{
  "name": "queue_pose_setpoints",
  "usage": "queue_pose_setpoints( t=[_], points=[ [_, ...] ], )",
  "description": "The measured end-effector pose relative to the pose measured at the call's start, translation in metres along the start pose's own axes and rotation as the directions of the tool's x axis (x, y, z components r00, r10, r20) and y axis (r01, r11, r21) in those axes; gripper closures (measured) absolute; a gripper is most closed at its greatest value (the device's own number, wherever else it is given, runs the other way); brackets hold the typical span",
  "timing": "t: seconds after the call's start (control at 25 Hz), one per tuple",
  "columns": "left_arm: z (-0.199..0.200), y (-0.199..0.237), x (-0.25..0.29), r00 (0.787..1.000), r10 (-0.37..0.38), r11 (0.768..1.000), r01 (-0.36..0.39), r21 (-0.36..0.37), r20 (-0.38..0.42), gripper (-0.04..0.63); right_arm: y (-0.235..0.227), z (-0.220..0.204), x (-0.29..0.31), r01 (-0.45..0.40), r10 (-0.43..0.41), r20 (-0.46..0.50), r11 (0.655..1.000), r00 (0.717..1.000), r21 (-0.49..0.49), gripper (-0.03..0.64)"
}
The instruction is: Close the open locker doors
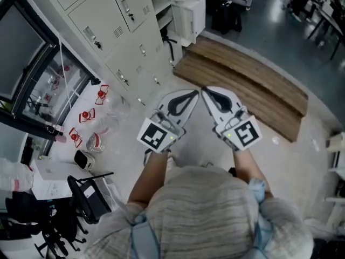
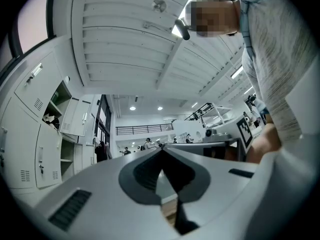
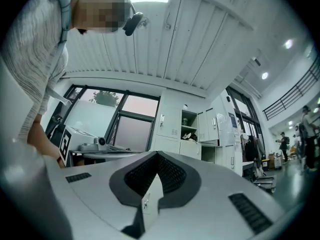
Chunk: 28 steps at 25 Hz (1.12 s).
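Note:
A bank of pale grey lockers runs along the upper left of the head view, and an open door stands out at its far end. My left gripper and right gripper are held side by side above the floor, short of the lockers. Both are shut with nothing between their jaws. In the left gripper view, my left gripper has its tips together, and open compartments show at the left. In the right gripper view, my right gripper is likewise shut, and an open locker with things inside lies ahead.
A long wooden bench lies on the floor just beyond the grippers. Red-and-white items and clear bags sit by the locker base at the left. A black chair stands at the lower left. People stand far off.

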State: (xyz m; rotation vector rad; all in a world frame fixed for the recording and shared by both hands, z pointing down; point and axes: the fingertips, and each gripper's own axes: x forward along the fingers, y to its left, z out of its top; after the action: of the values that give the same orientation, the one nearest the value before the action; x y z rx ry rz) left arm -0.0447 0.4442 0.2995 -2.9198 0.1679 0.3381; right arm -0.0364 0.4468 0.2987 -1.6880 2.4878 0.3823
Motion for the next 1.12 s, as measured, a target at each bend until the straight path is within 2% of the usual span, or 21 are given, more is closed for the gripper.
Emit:
queue_pose_setpoints(
  t=[0.36,0.64,0.84,1.12],
  points=[
    [0.005,0.0,0.016,1.0,0.013,1.0,-0.013,0.024,0.003,0.591,-0.007,0.007,-0.007,-0.059,0.059,0.033,0.998,0.998,0.015,0.614],
    [0.001,0.008,0.024,1.0,0.025,0.999,-0.025,0.025,-0.001,0.591,-0.018,0.002,-0.001,-0.065,0.063,0.043,0.997,0.997,0.046,0.614],
    [-0.006,0.041,0.034,1.0,0.024,1.0,-0.024,0.019,0.007,0.591,-0.036,-0.011,0.026,-0.075,0.074,0.027,0.996,0.997,0.056,0.614],
    [-0.034,0.114,0.056,1.0,-0.016,1.0,0.016,0.005,0.006,0.591,-0.075,-0.044,0.086,-0.051,0.052,-0.006,0.996,0.999,0.076,0.614]
  ],
)
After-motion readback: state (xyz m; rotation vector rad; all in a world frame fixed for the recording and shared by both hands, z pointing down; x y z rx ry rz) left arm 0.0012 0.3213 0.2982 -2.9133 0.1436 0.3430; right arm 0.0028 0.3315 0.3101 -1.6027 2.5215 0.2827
